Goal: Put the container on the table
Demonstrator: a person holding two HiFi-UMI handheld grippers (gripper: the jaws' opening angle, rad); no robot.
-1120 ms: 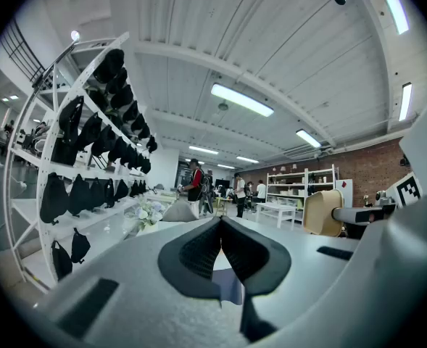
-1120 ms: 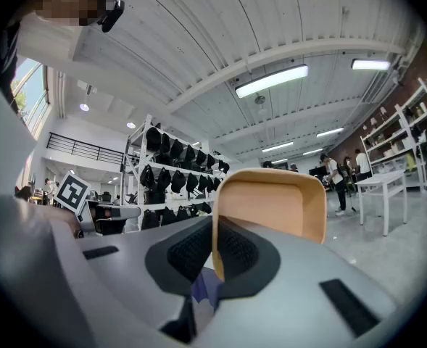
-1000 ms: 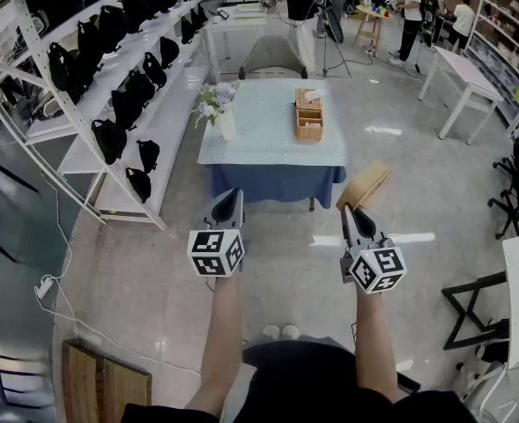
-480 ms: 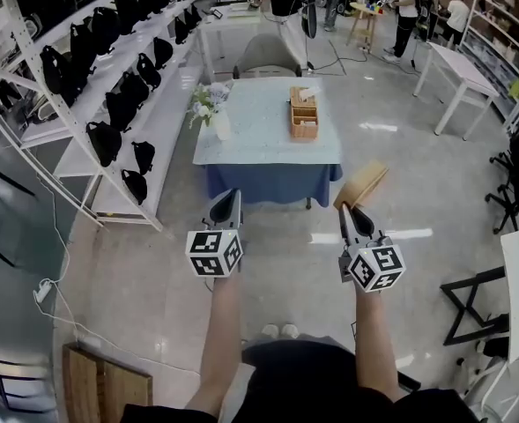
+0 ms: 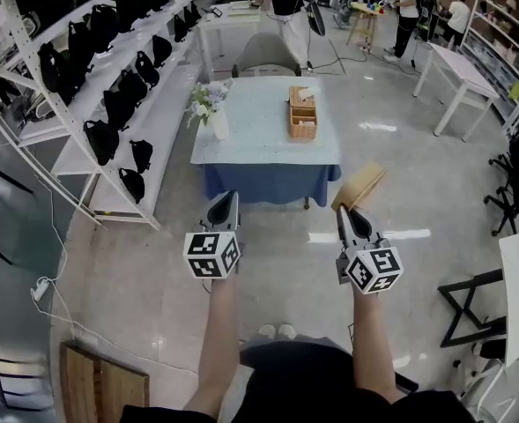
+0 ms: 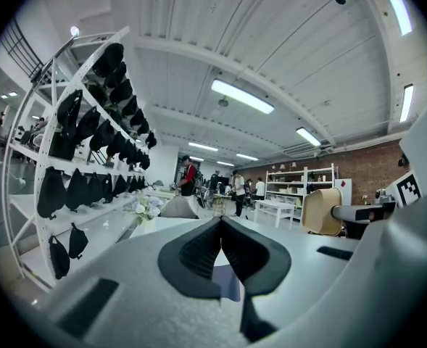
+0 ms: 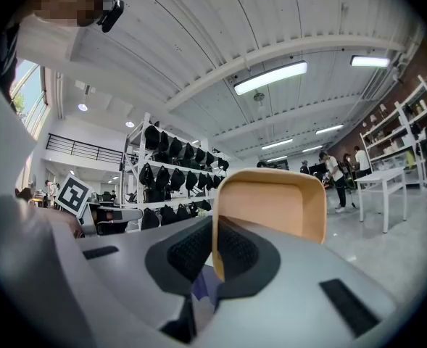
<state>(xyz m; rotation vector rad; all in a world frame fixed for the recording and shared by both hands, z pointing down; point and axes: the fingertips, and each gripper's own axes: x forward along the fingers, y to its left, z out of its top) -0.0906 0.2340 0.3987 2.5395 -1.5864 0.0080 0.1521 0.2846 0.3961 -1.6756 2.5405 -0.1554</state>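
My right gripper [image 5: 344, 211] is shut on the rim of a tan, shallow container [image 5: 360, 186], holding it on edge in the air, short of the table. In the right gripper view the container [image 7: 271, 201] stands upright between the black pads [image 7: 235, 249]. My left gripper [image 5: 225, 203] is shut with nothing in it; its pads [image 6: 199, 252] meet at the tips. The table [image 5: 263, 135] with a light blue cloth stands ahead, beyond both grippers. The container also shows at the right of the left gripper view [image 6: 322, 210].
On the table stand a vase of flowers [image 5: 215, 113] at the left and a wooden organizer box [image 5: 302, 113] near the middle. A white rack of black bags [image 5: 109, 86] runs along the left. A grey chair [image 5: 268, 58] is behind the table. People stand at the far back.
The table and room have slid slightly toward me and left in the head view. Both grippers keep their pose, and the container stays in the right one.
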